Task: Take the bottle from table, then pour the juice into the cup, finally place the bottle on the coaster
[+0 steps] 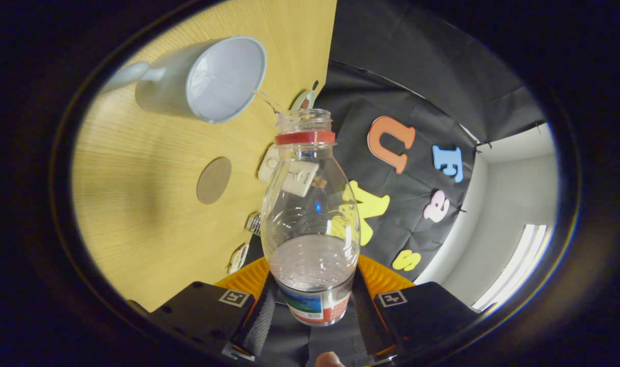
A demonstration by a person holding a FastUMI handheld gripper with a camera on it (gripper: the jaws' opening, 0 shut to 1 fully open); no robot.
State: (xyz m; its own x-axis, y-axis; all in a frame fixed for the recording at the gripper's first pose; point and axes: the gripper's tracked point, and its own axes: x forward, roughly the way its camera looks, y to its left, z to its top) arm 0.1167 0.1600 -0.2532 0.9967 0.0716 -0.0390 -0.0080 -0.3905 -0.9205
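The tool (312, 300) is clamped on the bottle (310, 214), one finger (248, 278) pressed against each side of its lower body just above the label band. A fingertip of the person (330, 359) shows at the very base of the view, below the bottle's bottom.

The bottle is clear plastic, uncapped, with a red ring (304, 137) under its open mouth. It is tipped over so that the mouth points away from the fingers and toward the cup. What liquid it holds sits as a pale pool low in the body, near the fingers; the upper part looks clear.

Just beyond the mouth, a thin stream or a few drops (266, 99) seem to hang between the bottle's lip and the rim of the cup, though the glare makes this hard to judge.

The cup (208, 76) is a white mug standing on the wooden worktop (136, 204), its opening turned toward the bottle and its handle on the far side from it. The round brown coaster (214, 180) lies flat and bare on the worktop, apart from the cup and beside the bottle's shoulder. A few small objects (269, 163) sit along the worktop's edge, partly seen through the bottle.
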